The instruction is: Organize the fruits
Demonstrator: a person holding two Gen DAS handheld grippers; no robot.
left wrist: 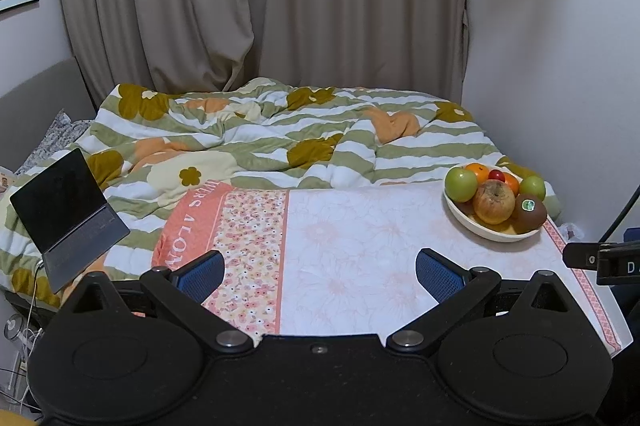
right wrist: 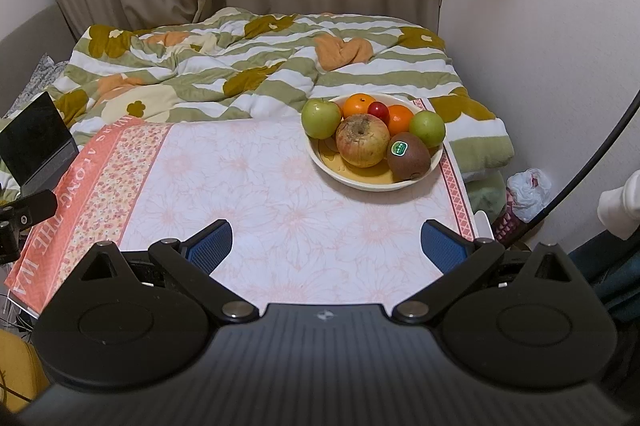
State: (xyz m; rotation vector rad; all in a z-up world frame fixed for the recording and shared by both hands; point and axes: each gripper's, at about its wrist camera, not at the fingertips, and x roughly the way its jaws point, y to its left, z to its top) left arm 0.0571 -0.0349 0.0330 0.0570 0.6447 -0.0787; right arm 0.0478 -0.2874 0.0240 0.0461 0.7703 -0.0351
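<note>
Left gripper: jaws spread wide, nothing between the blue pads, held low over the near edge of the table. Right gripper: likewise spread wide and empty, over the same patterned cloth.

Fruit all found in the bowl at the far right corner of the table: two green apples, two oranges, a small red fruit, a large blemished apple at centre, and a kiwi with sticker at the near right rim. None seen loose on the cloth.

Bearing: from the left gripper, bowl well off to the right and ahead; from the right gripper, ahead and only slightly right. Right gripper judged the nearer and better aligned. Kiwi long axis roughly across the right view.

Scene consistent either with fruit gathered into the bowl or with sorting out of it pending; not resolvable from this moment.
</note>
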